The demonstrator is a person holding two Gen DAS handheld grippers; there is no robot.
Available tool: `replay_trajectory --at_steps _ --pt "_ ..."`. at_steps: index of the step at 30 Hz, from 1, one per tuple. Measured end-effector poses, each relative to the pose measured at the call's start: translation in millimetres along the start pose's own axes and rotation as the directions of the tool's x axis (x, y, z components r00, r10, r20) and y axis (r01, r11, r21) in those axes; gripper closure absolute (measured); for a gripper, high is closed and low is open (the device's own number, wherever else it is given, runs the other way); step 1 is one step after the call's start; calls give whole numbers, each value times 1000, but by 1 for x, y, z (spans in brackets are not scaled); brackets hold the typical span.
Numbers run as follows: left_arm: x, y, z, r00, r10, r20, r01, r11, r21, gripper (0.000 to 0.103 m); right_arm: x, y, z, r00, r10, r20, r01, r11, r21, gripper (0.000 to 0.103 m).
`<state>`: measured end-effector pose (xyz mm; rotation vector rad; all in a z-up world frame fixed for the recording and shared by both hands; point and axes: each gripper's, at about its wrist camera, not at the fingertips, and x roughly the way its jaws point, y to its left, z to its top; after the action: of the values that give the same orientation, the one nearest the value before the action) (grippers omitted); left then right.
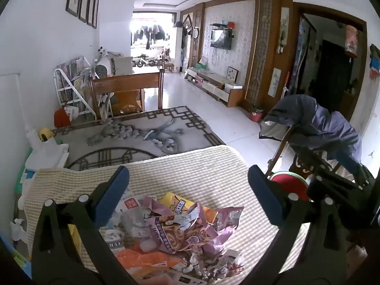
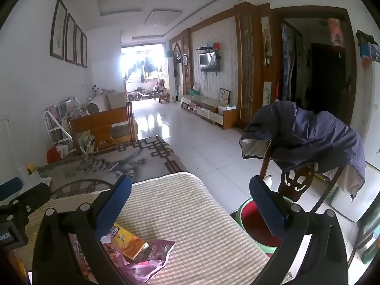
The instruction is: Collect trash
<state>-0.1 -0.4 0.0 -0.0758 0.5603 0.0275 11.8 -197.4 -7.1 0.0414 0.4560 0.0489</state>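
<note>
left wrist view: we are holding the left gripper spread wide, gripping nothing, above the trash pile lying on the striped cloth.
right wrist view: we are keeping the right gripper released, its jaws empty; the yellow snack box and purple wrapper are sitting near its left finger; the red-and-green bin is standing beside the table.

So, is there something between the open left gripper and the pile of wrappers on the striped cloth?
Nothing visible is in the way. The left gripper is open and empty above the striped cloth, and the pile of wrappers lies uncovered directly below and between its fingers. The right gripper is off to the side, also open.
</note>
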Motion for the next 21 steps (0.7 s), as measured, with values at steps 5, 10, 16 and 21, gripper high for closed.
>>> replay_trajectory --at_steps 5,10,16,21 --pt "0 0 0 1000 -3 2 3 1000 -3 5 0 -2 0 1000 6 2 -7 1000 13 7" --pt "0 0 0 1000 0 -3 0 1000 0 5 0 -2 1 1000 6 -10 -6 1000 17 7" --pt "-7 6 0 1000 8 -2 -8 1000 4 5 6 -4 -7 1000 9 -18 -8 999 35 7" --pt "-2 1 -5 1000 14 -10 -14 1000 1 5 5 -7 -5 1000 9 -21 -8 999 44 7"
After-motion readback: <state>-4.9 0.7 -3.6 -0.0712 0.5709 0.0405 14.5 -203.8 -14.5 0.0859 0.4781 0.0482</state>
